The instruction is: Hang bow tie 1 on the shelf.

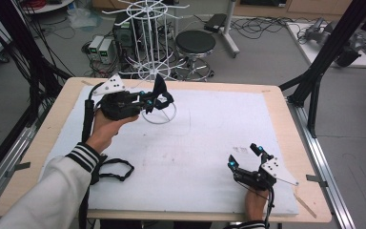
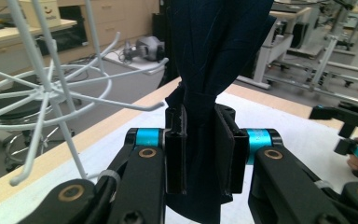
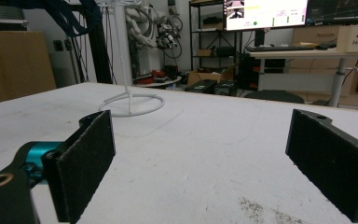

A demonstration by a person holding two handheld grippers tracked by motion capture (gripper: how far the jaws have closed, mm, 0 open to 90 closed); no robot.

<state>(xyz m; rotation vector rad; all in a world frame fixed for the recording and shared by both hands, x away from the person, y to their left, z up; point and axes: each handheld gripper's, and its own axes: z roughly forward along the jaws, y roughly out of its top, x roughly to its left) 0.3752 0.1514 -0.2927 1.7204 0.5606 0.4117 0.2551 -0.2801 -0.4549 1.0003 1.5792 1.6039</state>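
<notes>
Two grippers are at work over a white mat (image 1: 195,143) that covers a wooden table (image 1: 62,102). At the far left, the left gripper (image 1: 156,99) is held up off the mat in the person's left hand (image 1: 106,129), whose striped cuff (image 1: 83,156) shows nearer the table's front edge. Its jaws are clamped on a dark cloth (image 2: 209,70), which bunches between the pads and stands up above them, with a short end hanging out below. Just beside that gripper, at the far edge of the mat, stands a white wire rack (image 1: 148,33) on a ring base (image 1: 159,114); in the left gripper view its thin arms (image 2: 98,93) spread out to the left of the cloth. A black strap (image 1: 116,169) lies on the mat near the left sleeve. At the near right, well apart from the cloth, the right gripper (image 1: 244,155) sits low over the mat, its jaws spread wide with bare mat between the pads (image 3: 86,163).
</notes>
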